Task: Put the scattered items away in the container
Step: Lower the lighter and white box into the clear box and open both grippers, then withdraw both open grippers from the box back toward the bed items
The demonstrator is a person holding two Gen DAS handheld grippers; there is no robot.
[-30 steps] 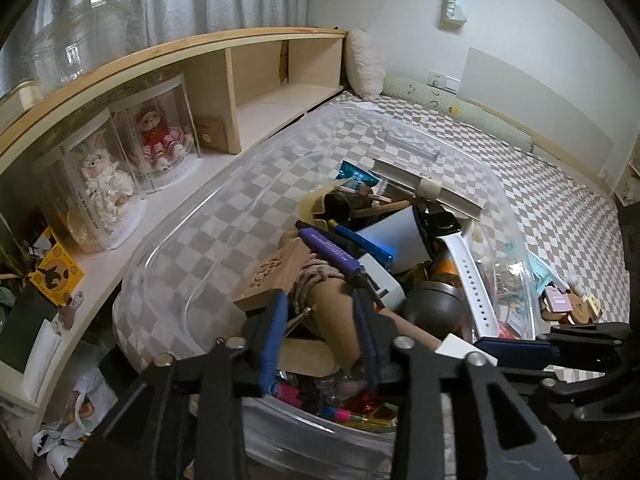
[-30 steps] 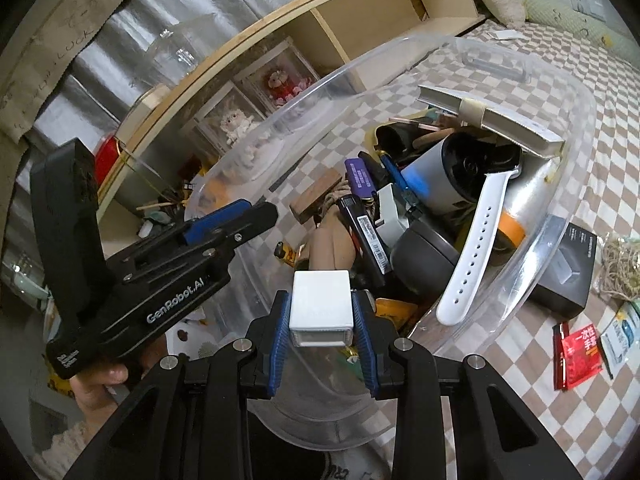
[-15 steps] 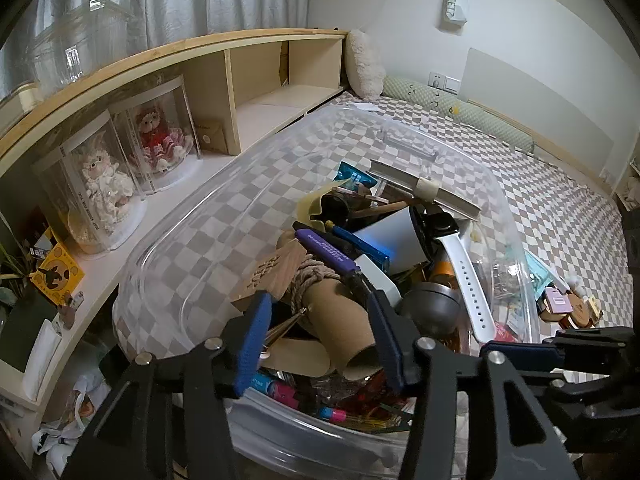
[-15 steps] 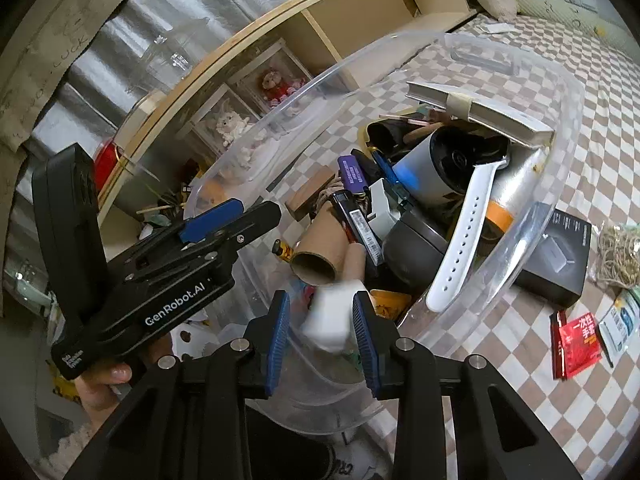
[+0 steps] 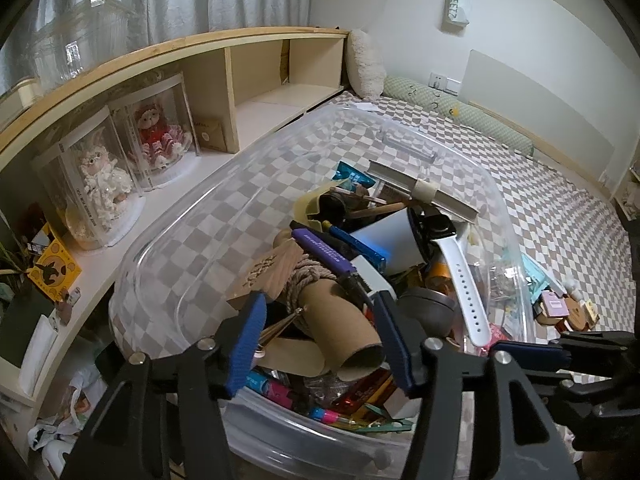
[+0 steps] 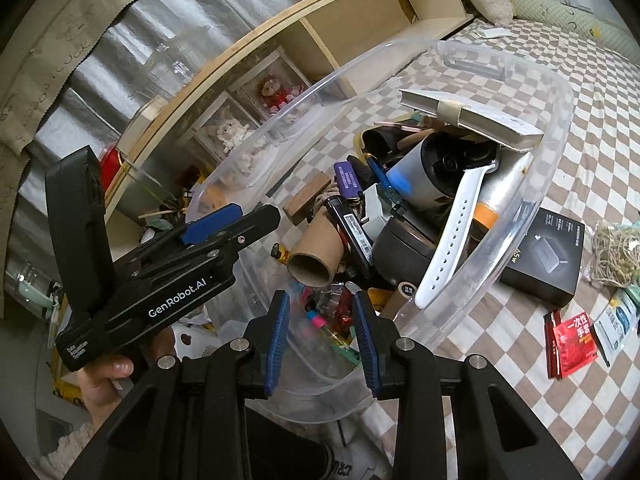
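Observation:
A clear plastic bin (image 5: 192, 248) on the checkered bed holds a heap of items: a cardboard tube (image 5: 336, 332), a white watch strap (image 5: 464, 280), a purple stick (image 5: 320, 250) and more. My left gripper (image 5: 320, 340) hangs over the bin's near end. Its jaws are opening, and the tube lies between the pads untouched. My right gripper (image 6: 322, 332) is open above the bin's near rim (image 6: 552, 152) with nothing between its pads. The left gripper (image 6: 256, 216) shows beside it, over the tube (image 6: 316, 256). I cannot make out the white box.
On the bedding to the right of the bin lie a black box (image 6: 548, 252), a red sachet (image 6: 572, 340), a twine bundle (image 6: 616, 256) and several small packets (image 5: 560, 308). A wooden shelf with doll cases (image 5: 152, 136) runs along the left. A hand (image 6: 108, 372) holds the left gripper.
The left jaws widened and let go of the cardboard tube, which now rests in the bin. The white box slipped out of the right gripper, whose gap is now empty.

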